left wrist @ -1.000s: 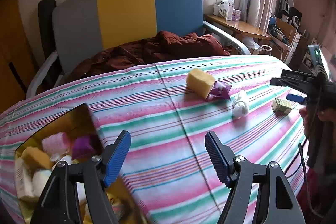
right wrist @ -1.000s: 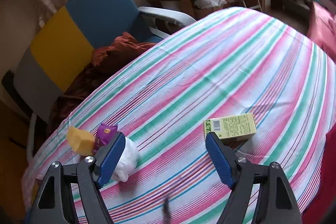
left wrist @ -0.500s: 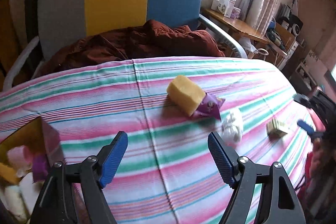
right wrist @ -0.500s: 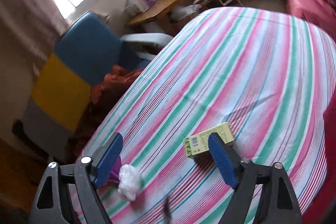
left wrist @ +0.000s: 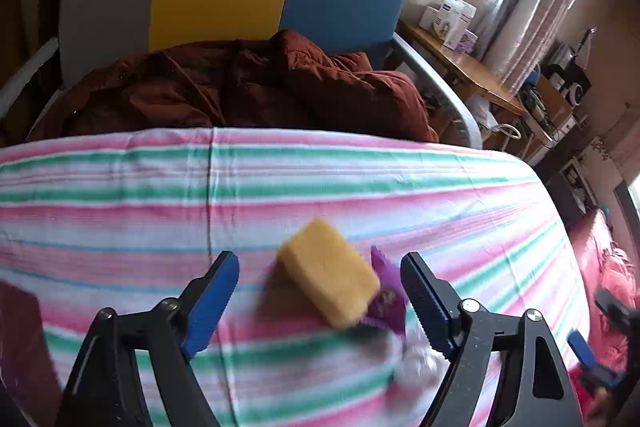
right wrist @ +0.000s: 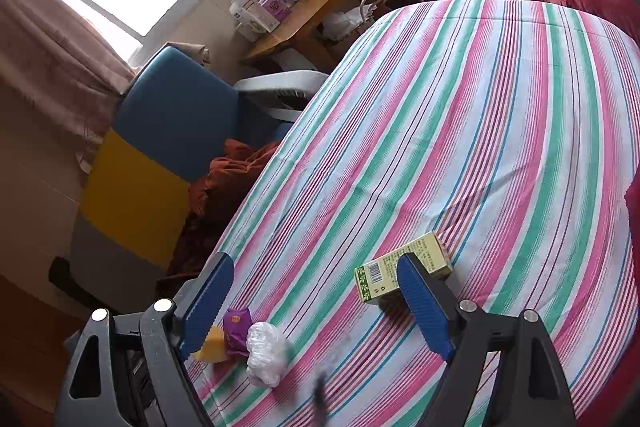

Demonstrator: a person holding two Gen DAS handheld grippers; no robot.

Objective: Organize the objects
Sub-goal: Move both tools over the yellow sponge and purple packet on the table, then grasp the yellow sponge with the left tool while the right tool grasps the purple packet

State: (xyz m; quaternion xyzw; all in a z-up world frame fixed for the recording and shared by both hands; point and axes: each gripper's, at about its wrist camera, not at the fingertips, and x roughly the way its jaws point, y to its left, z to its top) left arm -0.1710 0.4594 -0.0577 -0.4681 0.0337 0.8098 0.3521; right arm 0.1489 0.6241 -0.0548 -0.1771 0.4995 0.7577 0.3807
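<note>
green box (right wrist: 404, 273) shows a barcode; both hand-held grippers (left wrist: 320, 297) (right wrist: 316, 291) spread, holding nothing.

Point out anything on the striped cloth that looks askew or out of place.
Nothing is spilled or broken. The yellow sponge lies propped on the purple wrapper rather than flat, with a crumpled white bag close beside them. The green box lies apart, on its side, skewed to the stripes.
</note>
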